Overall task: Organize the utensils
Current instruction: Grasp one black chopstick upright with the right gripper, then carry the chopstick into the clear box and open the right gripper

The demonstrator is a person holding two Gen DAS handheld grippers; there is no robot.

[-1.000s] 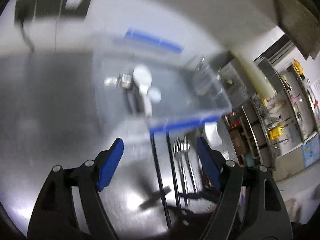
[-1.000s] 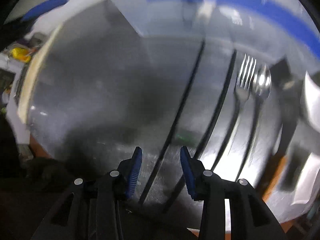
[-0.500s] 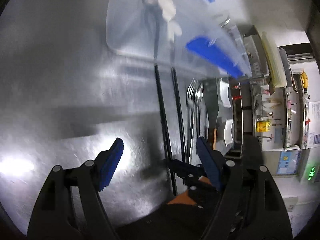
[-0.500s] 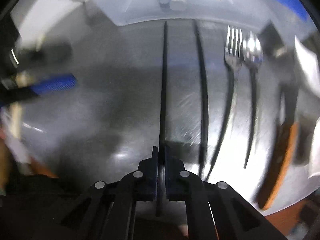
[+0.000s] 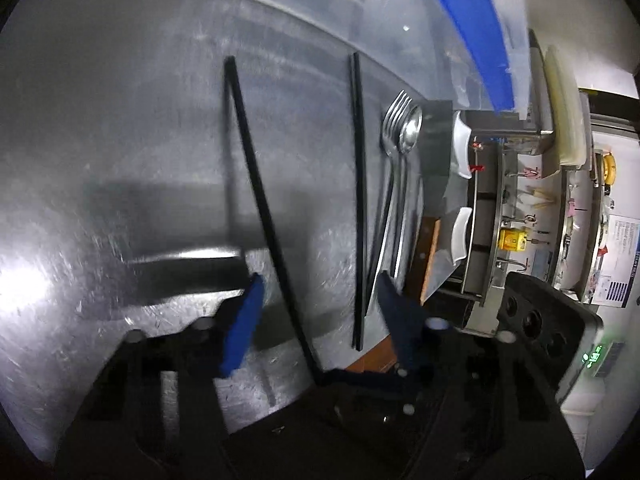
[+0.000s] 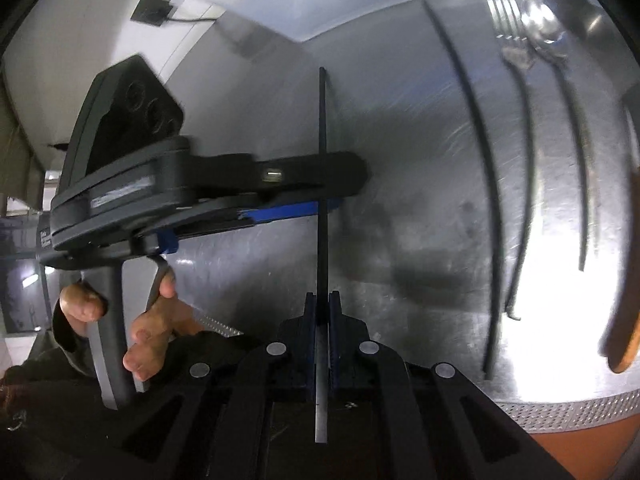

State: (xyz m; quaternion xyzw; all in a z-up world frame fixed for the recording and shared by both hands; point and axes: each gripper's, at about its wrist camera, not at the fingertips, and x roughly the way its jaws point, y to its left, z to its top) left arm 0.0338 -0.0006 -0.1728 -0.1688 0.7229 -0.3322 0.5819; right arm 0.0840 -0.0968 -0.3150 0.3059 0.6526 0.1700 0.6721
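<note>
Left tool (image 5: 318, 312) half spread, jaws just closing around the lifted chopstick (image 5: 256, 184), pads not yet touching it. Right tool (image 6: 322, 312) pinched tight on that chopstick's near end. Risk of levering it out of the thin grip through a skewed squeeze. Second chopstick (image 5: 359, 200), fork (image 5: 390, 152) and spoon (image 5: 410, 136) flat on the bench (image 5: 120, 120), near the clear bin (image 5: 360, 12).

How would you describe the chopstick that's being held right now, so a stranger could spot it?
On the steel counter, in front of the clear plastic bin, lie a fork, a spoon and two black chopsticks. The held chopstick is the leftmost; unlike the other chopstick, its near end is clamped in the right hand-held gripper.
</note>
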